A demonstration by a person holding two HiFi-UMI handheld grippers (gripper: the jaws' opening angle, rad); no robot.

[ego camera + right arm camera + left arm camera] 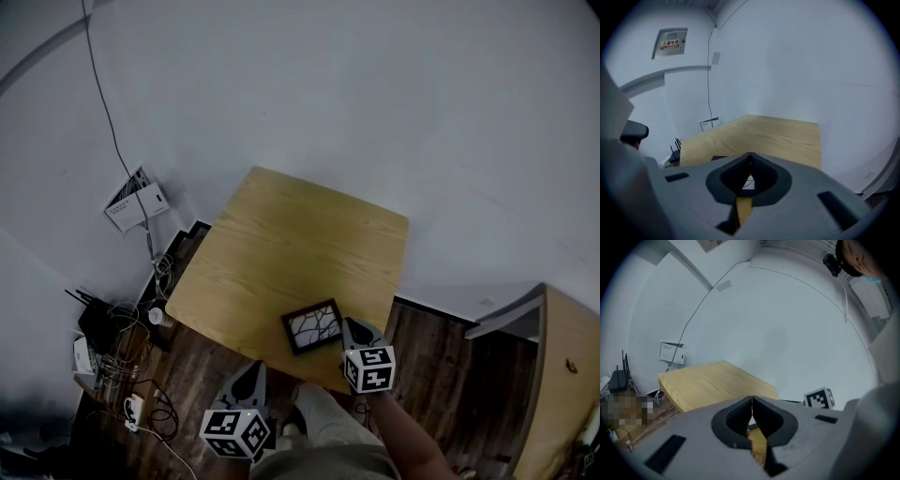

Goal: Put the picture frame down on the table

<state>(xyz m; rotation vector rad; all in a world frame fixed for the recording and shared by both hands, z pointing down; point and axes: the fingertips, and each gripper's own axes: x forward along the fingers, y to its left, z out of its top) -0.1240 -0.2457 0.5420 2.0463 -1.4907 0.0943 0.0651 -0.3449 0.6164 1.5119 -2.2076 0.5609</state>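
A small black picture frame (pixel 313 327) with a white branch drawing lies flat on the wooden table (pixel 291 253), close to the near edge. My right gripper (pixel 349 322) hovers at the frame's right edge with its jaws together and nothing visibly between them. Whether it touches the frame I cannot tell. In the right gripper view the jaws (pixel 750 156) meet, and a bit of the frame (pixel 748 182) shows in the opening behind them. My left gripper (pixel 251 368) is shut and empty, off the table's near edge, left of the frame. Its jaws (pixel 752 400) meet over the table edge.
Cables, a router (pixel 91 323) and a white cup (pixel 159 317) clutter the dark floor left of the table. A white box (pixel 136 199) hangs on the wall. A wooden cabinet (pixel 567 375) stands at the right. The person's legs (pixel 328 427) are below the table's near edge.
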